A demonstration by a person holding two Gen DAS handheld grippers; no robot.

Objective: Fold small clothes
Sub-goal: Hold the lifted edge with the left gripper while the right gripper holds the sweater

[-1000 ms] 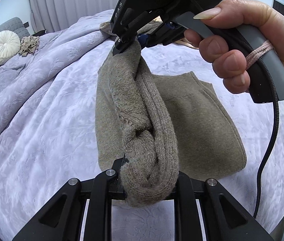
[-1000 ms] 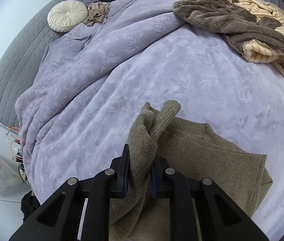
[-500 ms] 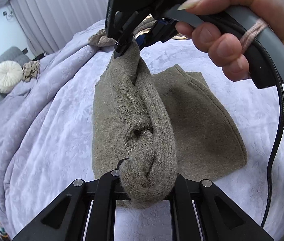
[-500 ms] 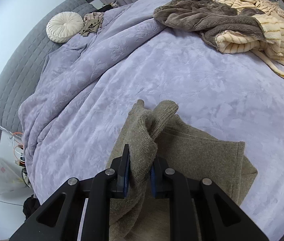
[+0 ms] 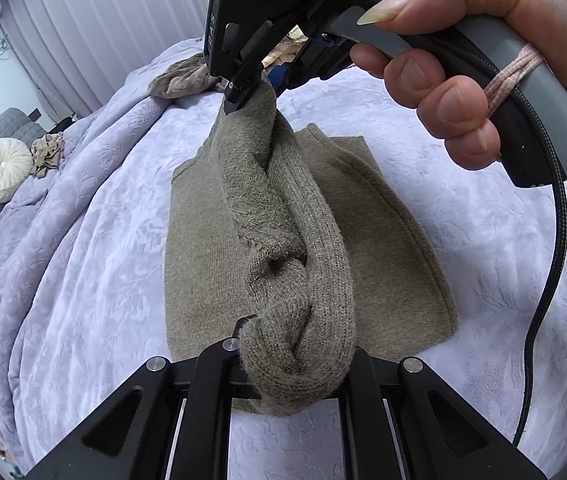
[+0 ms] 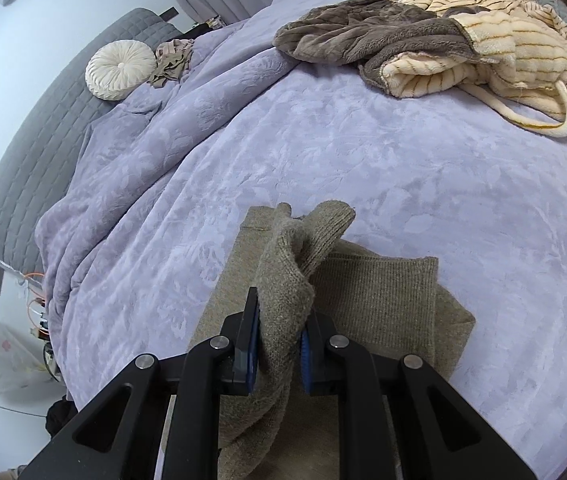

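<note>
Left claw [image 5: 295,364] is pinching one end of a bunched fold of the sweater [image 5: 211,240], jaws nearly shut on it; right claw [image 6: 279,344] is gripping the other end w/ blue pads pressing the knit. Rest of the sweater is lying flat on the bed [image 6: 323,152], well away from its edges. Risk, imo: the thick roll is twisting btwn the claws, so the fold could land crooked, or the fuzzy knit could slip from a pad. Material: olive-brown, soft ribbed wool, floppy; bed cover is plush lilac w/ an embossed leaf pattern.
</note>
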